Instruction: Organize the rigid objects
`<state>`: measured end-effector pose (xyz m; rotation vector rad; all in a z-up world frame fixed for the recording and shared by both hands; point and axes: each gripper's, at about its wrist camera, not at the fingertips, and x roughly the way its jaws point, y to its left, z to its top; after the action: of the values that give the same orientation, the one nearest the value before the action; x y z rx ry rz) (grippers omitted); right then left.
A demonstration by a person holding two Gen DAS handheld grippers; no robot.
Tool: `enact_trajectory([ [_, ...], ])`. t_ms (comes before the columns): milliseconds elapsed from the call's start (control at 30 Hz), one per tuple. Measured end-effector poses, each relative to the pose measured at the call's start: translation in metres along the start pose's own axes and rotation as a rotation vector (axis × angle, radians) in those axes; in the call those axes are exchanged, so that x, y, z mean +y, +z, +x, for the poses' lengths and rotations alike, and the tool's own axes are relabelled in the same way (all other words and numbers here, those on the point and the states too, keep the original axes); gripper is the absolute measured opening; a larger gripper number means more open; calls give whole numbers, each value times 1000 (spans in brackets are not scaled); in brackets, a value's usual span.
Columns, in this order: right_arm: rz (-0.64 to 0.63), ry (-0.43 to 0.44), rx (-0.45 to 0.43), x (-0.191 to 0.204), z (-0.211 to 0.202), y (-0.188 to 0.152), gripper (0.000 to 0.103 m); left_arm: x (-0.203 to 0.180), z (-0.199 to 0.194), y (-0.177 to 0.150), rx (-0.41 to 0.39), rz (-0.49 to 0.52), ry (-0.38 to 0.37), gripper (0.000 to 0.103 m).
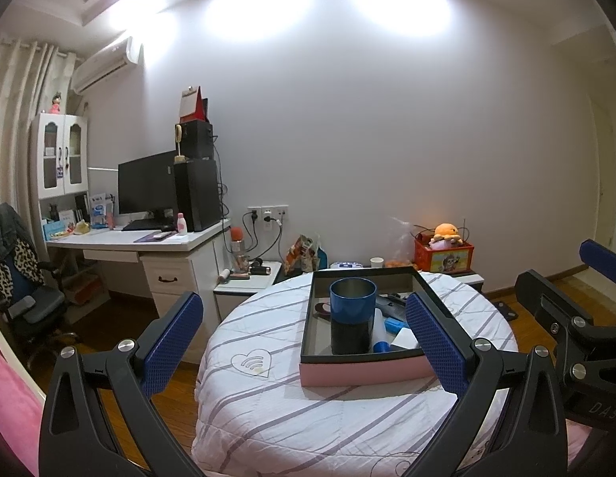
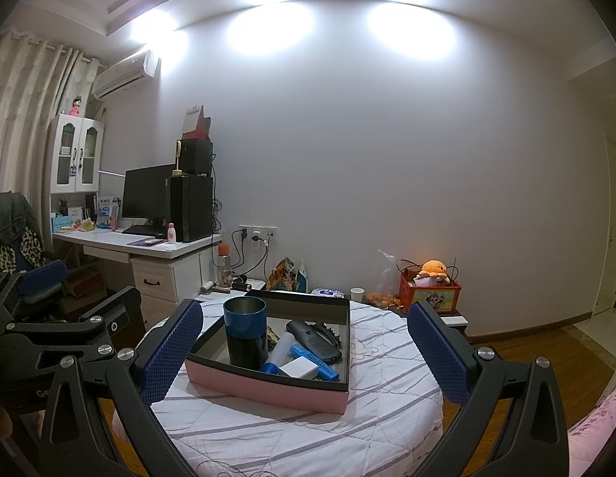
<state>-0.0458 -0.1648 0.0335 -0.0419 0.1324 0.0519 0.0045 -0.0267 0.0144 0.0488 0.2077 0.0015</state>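
Note:
A pink box with a black rim point(image 1: 359, 373) point(image 2: 268, 387) sits on a round table covered by a striped white cloth point(image 1: 308, 417) point(image 2: 387, 377). Inside stand a blue and black cup point(image 1: 352, 314) point(image 2: 245, 332), a white tube with a blue cap point(image 1: 378, 328) point(image 2: 277, 351), a white block point(image 1: 404, 338) point(image 2: 300, 369), a blue marker point(image 2: 314, 361) and a black remote point(image 2: 314, 340). My left gripper point(image 1: 308, 342) hangs open in front of the box, holding nothing. My right gripper point(image 2: 304, 351) is also open and empty, its fingers either side of the box.
A white desk point(image 1: 149, 238) with a monitor and black tower stands at the left, an office chair point(image 1: 26, 302) beside it. A red box with an orange plush point(image 1: 445, 252) sits by the far wall. Wooden floor surrounds the table.

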Motion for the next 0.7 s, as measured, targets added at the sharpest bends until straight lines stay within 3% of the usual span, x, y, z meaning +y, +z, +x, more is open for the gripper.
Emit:
enact_trajectory([
  [700,2,2,-2,0,0,-1,103,1,0,1,-5,-5,-7,103],
])
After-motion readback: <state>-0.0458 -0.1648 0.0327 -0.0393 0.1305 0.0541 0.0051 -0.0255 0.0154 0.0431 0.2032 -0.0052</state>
